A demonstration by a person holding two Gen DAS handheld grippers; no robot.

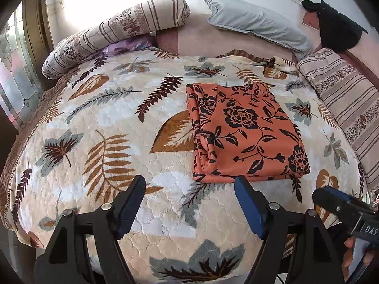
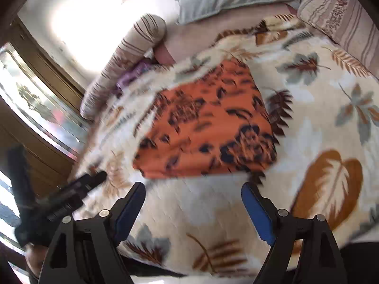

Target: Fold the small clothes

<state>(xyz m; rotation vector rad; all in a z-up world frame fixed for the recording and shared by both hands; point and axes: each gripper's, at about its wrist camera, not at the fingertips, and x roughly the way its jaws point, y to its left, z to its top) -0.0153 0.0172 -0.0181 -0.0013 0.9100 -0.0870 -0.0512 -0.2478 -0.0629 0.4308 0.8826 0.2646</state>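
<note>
An orange garment with black flowers (image 1: 244, 132) lies folded into a rough rectangle on the leaf-print bed cover (image 1: 106, 118). My left gripper (image 1: 189, 184) is open and empty, just short of the garment's near edge. The right gripper shows at the lower right of the left wrist view (image 1: 331, 201). In the blurred right wrist view the garment (image 2: 208, 127) lies ahead of my right gripper (image 2: 193, 189), which is open and empty above the cover (image 2: 308, 118). The left gripper's body (image 2: 71, 189) shows at the lower left there.
A striped bolster (image 1: 113, 33), a grey pillow (image 1: 255, 21) and a striped cushion (image 1: 345, 108) line the bed's far and right sides. A black cloth (image 1: 336, 28) hangs at the back right. A glass-paned wooden door (image 2: 35, 99) stands to the left.
</note>
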